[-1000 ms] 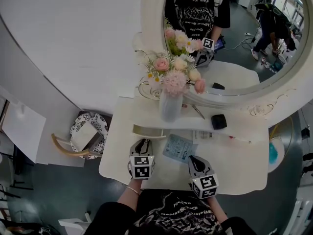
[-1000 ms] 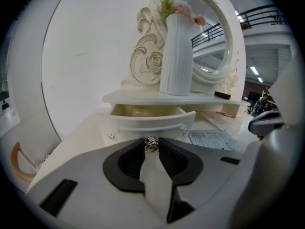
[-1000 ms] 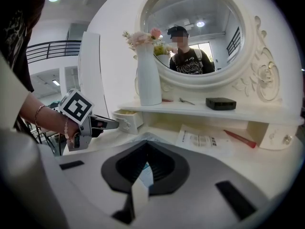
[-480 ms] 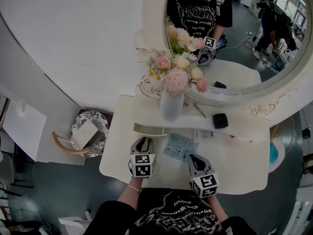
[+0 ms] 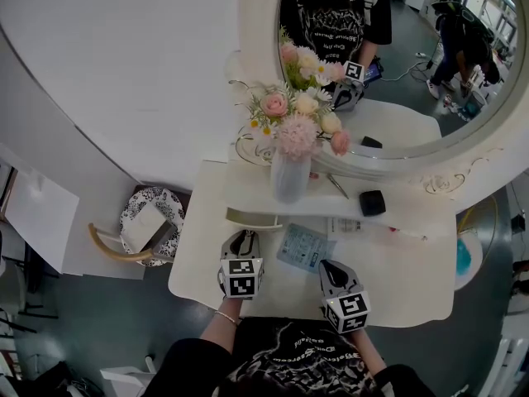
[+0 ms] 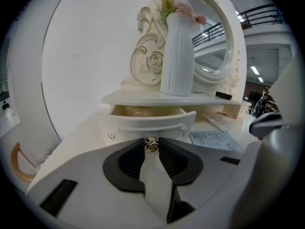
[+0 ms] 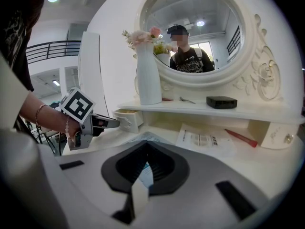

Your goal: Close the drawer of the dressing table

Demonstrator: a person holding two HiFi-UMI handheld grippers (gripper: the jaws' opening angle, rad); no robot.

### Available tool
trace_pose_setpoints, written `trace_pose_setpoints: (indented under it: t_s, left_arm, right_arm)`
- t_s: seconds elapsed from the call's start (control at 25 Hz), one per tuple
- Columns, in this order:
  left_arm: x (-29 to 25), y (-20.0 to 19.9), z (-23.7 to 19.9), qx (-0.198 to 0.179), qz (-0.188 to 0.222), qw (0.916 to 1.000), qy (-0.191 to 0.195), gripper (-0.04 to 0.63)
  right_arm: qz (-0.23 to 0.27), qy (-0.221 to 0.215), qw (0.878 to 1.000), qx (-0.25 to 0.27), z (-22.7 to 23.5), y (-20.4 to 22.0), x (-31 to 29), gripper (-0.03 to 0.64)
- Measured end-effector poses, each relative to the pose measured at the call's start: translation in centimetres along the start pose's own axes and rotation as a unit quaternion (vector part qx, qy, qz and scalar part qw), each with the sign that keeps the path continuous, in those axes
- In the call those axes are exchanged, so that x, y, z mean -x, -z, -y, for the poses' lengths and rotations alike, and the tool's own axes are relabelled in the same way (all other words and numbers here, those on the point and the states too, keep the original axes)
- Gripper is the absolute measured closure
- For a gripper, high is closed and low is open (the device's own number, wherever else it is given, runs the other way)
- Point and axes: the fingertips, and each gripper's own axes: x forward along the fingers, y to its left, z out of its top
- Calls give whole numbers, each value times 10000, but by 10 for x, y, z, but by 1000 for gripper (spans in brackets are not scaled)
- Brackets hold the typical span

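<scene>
Two grippers sit low over the glossy white tabletop (image 5: 397, 279). The right gripper (image 5: 329, 268) has its jaws together, empty. The left gripper (image 5: 242, 237) narrowly pinches the small metal rosette knob (image 6: 151, 144) of the curved cream drawer (image 6: 150, 119), which stands open beneath the ribbed white vase (image 6: 177, 56).

Ahead of the left gripper (image 5: 240, 241), the drawer (image 6: 147, 119) is smooth cream paint with a soft sheen — its knob (image 6: 151, 144) bright metal between ribbed matt black pads (image 6: 129, 163). Beyond, a fluted matt white vase (image 6: 177, 61); rightward, a paper leaflet (image 6: 214, 140).
</scene>
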Motion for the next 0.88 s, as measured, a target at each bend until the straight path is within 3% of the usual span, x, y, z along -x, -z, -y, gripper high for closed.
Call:
trace_pose_setpoints:
  t_s: [0.88]
  left_arm:
    - [-4,-3,0,-7,-10,10000,35,494]
  right_arm:
    - [-107,24,9999,-101,2,8,-2,606]
